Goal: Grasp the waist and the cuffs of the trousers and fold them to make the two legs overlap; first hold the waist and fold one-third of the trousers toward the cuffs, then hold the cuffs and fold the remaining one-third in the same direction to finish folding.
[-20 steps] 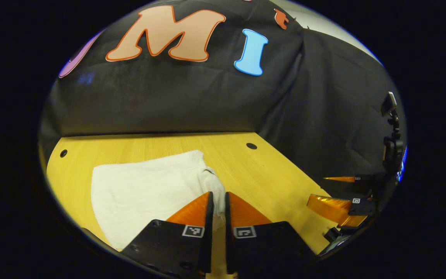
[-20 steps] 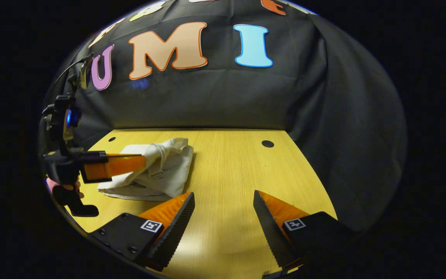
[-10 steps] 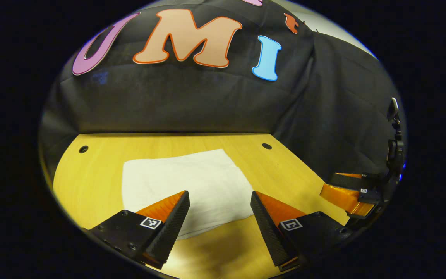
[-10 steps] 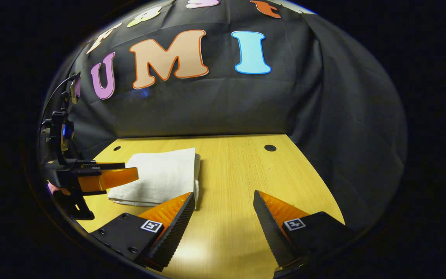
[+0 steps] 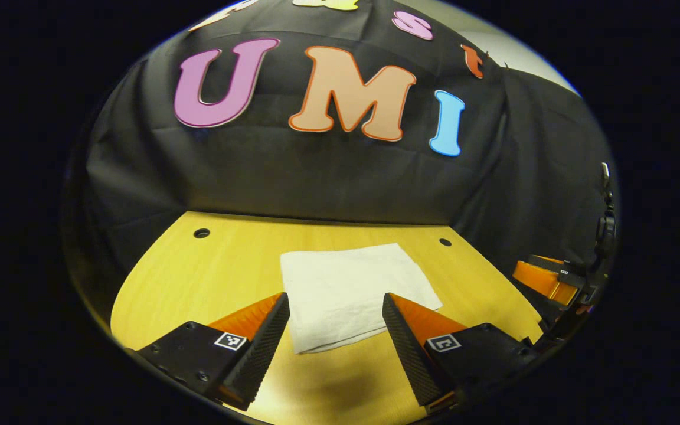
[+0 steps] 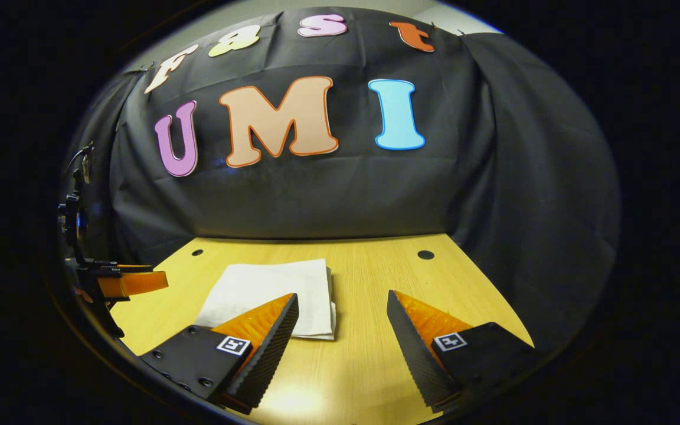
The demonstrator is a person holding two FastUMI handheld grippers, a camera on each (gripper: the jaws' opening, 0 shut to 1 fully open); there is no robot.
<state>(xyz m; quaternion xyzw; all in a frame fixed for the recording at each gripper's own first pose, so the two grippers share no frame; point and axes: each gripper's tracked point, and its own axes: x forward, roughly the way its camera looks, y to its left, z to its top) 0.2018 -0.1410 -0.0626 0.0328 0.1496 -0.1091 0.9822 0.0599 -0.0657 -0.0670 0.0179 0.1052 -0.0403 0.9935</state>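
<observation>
Your left gripper [image 5: 335, 324] has its fingers spread wide and released, nothing between them; in the left gripper view they frame the near edge of the trousers [image 5: 352, 289] at lower centre without touching the cloth. Your right gripper [image 6: 343, 336] is the same: fingers apart, empty, over bare desk [image 6: 369, 378] at the bottom of the right gripper view, with its left finger [image 6: 269, 336] overlapping the near corner of the folded stack in the picture; I can't tell if it actually touches. The trousers sit as a flat pale rectangle in the middle of the desk, layers stacked, thick folded edge to the right in the right gripper view. Looks to me like the folding is done and what's left is pulling clear. Risks from here: that left finger of the right gripper is the closest thing to the cloth, so a sideways or downward drift could snag the corner and peel the top layer open. Same with the left gripper: drop or push forward and the fingers will shove the near edge and skew the stack. The near edge in the left gripper view already looks slightly uneven and loose, so it may spring open if nudged. The other gripper shows at the far right edge of the left gripper view, well apart from the cloth.
</observation>
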